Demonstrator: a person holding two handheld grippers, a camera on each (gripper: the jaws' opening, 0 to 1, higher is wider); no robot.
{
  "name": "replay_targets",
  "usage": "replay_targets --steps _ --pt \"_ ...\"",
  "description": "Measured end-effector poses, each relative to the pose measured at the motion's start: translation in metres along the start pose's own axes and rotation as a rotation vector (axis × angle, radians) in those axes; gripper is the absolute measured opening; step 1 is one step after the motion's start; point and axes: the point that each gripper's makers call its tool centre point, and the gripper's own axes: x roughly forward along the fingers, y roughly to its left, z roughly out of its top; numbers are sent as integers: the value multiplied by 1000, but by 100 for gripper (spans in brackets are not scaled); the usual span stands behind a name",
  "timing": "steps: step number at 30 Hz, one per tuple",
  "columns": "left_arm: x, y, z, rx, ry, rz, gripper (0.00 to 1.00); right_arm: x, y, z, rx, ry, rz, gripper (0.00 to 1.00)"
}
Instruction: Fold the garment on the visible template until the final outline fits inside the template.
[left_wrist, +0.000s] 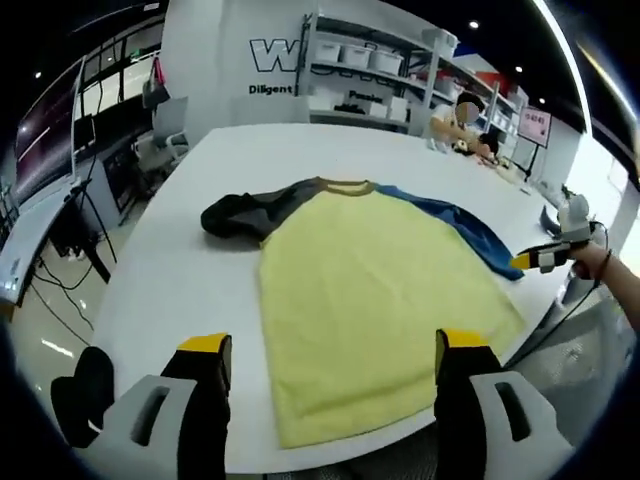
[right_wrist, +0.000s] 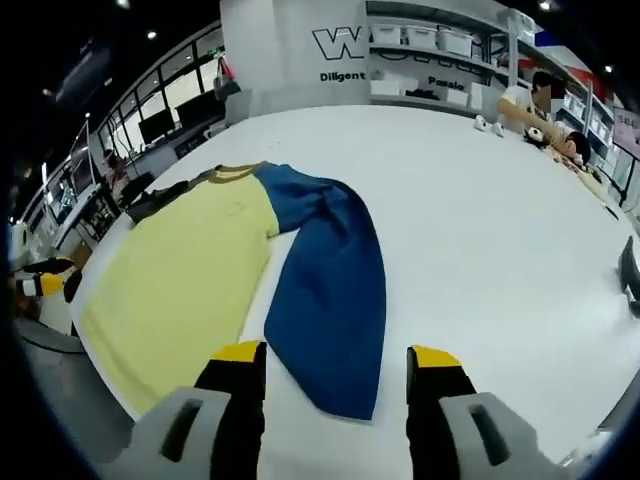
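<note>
While the shirt (left_wrist: 370, 300) lies flat on the white table (left_wrist: 180, 260), we hold both grippers off it, each with its jaws spread and nothing between them. Its yellow body runs from the collar down to a hem that reaches the table's near edge, right in front of our left gripper (left_wrist: 335, 360). That hem sits between the left jaws' tips, slightly beyond them, so the left side is the nearer one for any hem grasp.

From the right gripper (right_wrist: 335, 365) the blue sleeve (right_wrist: 330, 290) stretches almost straight away from us, its cuff end lying just ahead of and between the jaws, its long axis pointing back toward the collar (right_wrist: 235, 172). The dark sleeve (left_wrist: 245, 215) is bunched at the far side of the body, toward the table's left edge, well apart from either gripper.

We judge that the blue sleeve is the right gripper's piece to take first: it lies in line with the jaws and would fold across onto the yellow body. No template outline is plain to us on the tabletop, so we cannot tell how the shirt sits against it.
</note>
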Motion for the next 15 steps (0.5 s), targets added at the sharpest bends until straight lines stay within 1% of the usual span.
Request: replay_targets --steps 3,5,7,8,10,11,12,13,15 --pt "-5 -3 -1 -8 7 10 94 3 -3 -7 13 27 3 42" --pt "-8 -9 0 -2 2 -2 99 5 -4 -10 16 36 2 40" --pt "-10 -15 0 5 4 -17 99 6 -5 -12 16 42 5 36" --pt "-11 -19 -1 10 11 -23 99 6 -5 -12 17 46 8 32" --pt "-12 -23 0 8 15 -20 99 7 -6 -13 18 53 12 26" --pt "-13 -25 0 11 17 -21 99 7 -6 -12 12 48 13 24" --pt "-13 -27 0 11 19 -21 99 8 -8 -14 -13 60 11 21" --pt "-13 -32 1 10 23 -26 99 9 -9 -12 -29 57 9 17" --pt "-14 -36 1 14 30 -29 99 10 -10 -13 -32 78 27 3"
